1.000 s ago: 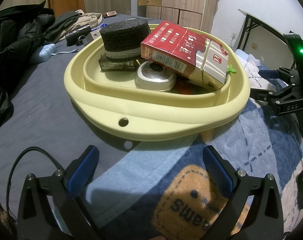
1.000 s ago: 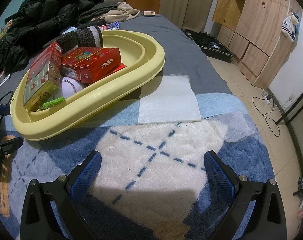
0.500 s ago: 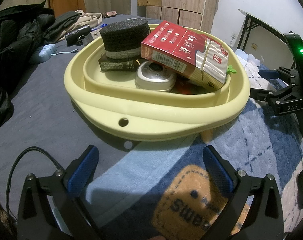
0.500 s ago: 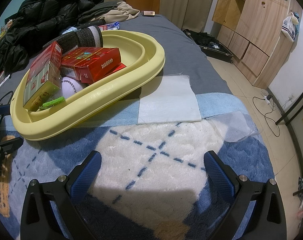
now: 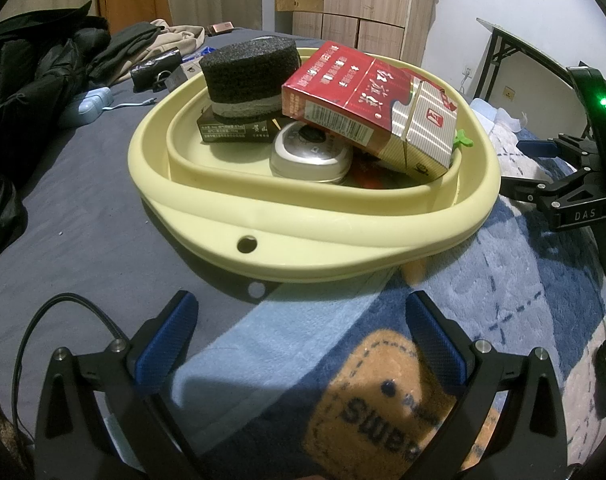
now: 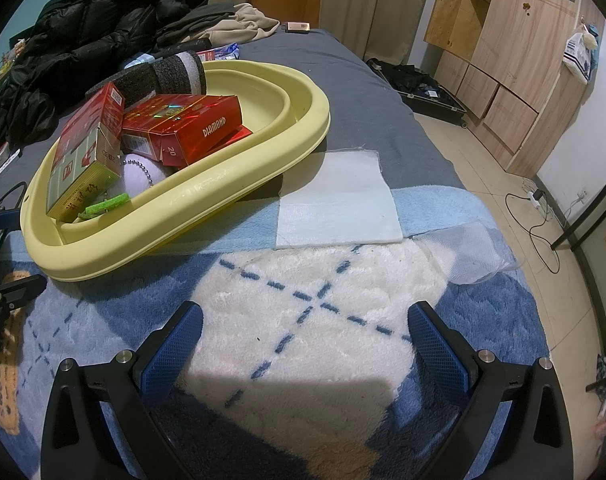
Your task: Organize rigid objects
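A white gauze cloth (image 6: 339, 200) lies on the bed, black jackets (image 6: 83, 36) piled beyond it, wooden cabinets (image 6: 515, 60) right.

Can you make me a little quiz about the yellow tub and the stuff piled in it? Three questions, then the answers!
1. True or false: the black sponge sits outside the yellow tub.
2. What lies under the tilted red and silver carton? A) a round silver tin B) a banana C) a shoe
3. Fill in: the left gripper and the right gripper are both ____, holding nothing.

Key: 1 false, it sits inside, on a dark box. 2 A. 3 open.
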`<state>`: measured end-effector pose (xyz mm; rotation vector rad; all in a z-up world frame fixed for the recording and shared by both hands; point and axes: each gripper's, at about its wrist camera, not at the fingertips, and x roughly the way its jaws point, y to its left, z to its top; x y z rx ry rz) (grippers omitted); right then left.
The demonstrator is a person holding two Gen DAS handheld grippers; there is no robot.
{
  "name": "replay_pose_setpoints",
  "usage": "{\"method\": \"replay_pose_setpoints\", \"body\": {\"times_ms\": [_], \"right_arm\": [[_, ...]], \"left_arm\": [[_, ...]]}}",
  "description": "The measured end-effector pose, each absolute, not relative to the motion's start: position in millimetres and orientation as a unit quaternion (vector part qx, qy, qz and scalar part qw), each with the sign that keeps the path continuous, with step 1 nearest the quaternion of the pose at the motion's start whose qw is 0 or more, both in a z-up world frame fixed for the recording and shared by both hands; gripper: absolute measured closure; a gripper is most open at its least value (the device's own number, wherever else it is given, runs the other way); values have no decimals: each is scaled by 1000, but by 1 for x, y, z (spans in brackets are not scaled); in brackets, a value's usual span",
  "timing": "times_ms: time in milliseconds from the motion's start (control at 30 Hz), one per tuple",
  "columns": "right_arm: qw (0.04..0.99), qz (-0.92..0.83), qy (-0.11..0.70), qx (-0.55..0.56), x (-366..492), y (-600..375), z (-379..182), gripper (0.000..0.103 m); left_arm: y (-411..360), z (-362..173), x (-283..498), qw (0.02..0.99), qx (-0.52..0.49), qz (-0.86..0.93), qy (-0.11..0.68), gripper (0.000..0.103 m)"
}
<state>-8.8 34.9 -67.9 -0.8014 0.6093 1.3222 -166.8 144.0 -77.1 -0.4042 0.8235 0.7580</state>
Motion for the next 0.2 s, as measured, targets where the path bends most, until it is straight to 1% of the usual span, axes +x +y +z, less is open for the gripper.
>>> {"method": "replay_pose_setpoints", "body": {"times_ms": [200], "right_arm": [[674,588,271,-356,-9,35,-68,0]], "left_arm": [[144,-77,-167,828,-190,357,388,0]]}}
